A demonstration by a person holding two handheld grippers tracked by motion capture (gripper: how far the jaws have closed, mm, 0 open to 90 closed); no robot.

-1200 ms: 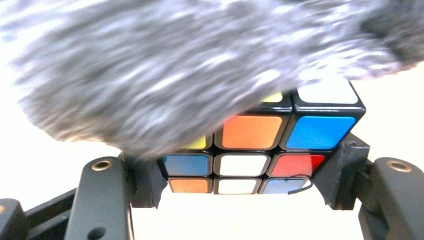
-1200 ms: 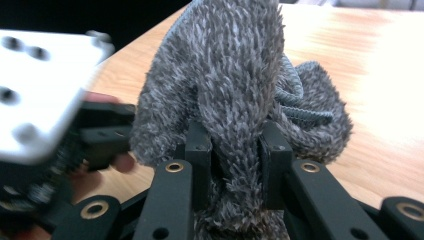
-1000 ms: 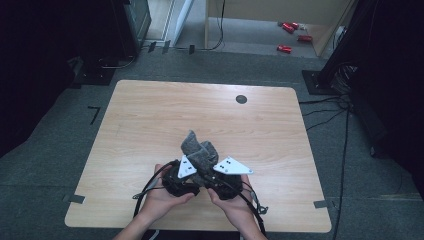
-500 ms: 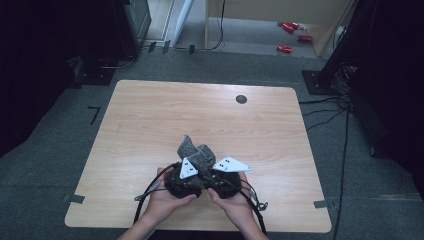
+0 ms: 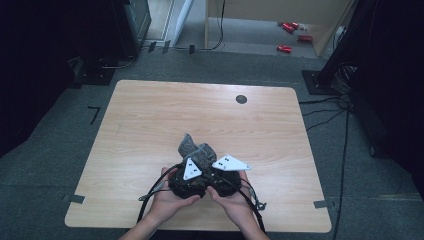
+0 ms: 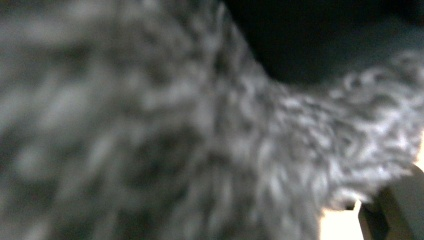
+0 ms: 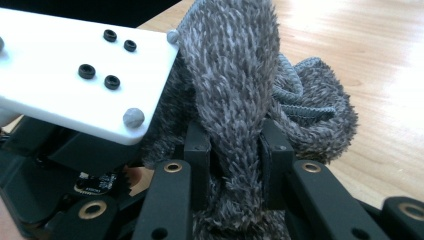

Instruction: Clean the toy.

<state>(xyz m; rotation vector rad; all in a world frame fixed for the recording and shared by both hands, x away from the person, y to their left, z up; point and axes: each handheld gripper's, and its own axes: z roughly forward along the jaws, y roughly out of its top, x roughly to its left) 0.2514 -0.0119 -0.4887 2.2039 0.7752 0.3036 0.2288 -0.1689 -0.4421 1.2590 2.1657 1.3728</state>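
Grippers working near table (image 5: 150, 110) front edge, far half free; one sock (image 5: 196, 148), left gripper (image 5: 192, 167) and right gripper (image 7: 235, 150) both clamping it.

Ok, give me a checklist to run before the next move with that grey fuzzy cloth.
1. Right tool clamped on the grey fuzzy cloth: ok, both jaws press a fold of it.
2. Left tool gripping the cloth: ok that it is shut, with fuzz right against its camera; the contact itself is hidden.
3. Cloth clear of the table: cannot tell, part of it may rest on the wood.
4. Space ahead free: ok, bare wood beyond the cloth.
5. Cables free of snags: ok, they trail back by the person's hands.
6. Two tools apart: not ok, they sit close side by side.
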